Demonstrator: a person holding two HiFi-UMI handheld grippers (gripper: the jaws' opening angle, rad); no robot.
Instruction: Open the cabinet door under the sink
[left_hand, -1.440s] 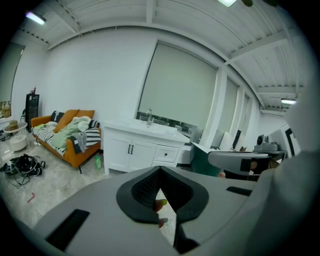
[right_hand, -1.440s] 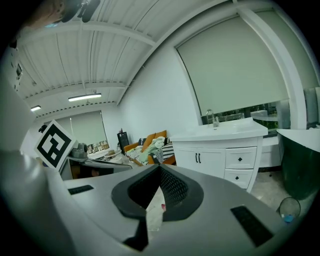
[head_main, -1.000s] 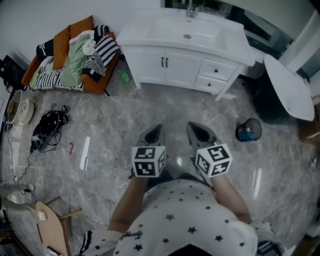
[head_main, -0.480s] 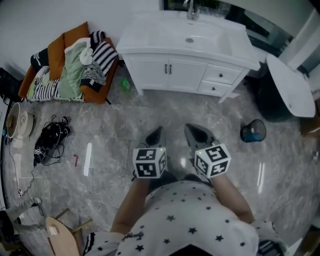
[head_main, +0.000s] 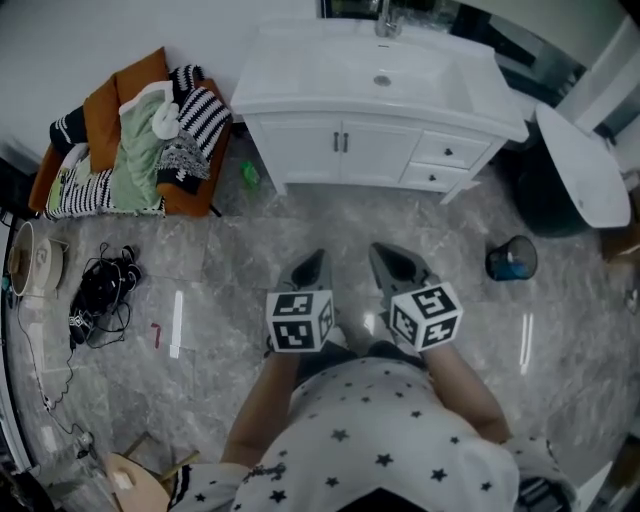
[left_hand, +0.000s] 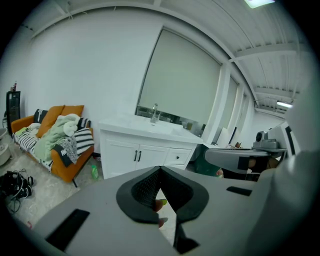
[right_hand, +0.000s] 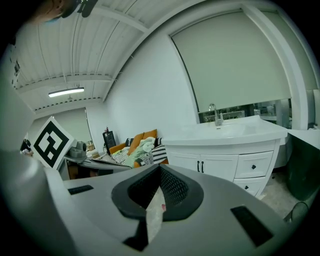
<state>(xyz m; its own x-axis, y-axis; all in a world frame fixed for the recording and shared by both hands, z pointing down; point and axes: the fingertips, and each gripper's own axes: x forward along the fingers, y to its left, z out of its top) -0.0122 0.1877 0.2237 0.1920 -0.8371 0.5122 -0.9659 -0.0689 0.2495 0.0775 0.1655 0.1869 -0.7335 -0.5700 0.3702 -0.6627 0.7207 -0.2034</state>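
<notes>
Person's walked forward a bit: the sink cabinet (head_main: 345, 150) sits lower and nearer in the head view than a second ago, and the cable tangle (head_main: 100, 295) on the floor slid down the frame too. The wooden chair (head_main: 135, 478) at bottom left is nearly cut off now (more of it showed before).

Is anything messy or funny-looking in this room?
Yes. Clothes are heaped all over the orange sofa, a tangle of black cables lies on the floor, and a green bottle is down there beside the sink cabinet. The cabinet itself looks fine.
</notes>
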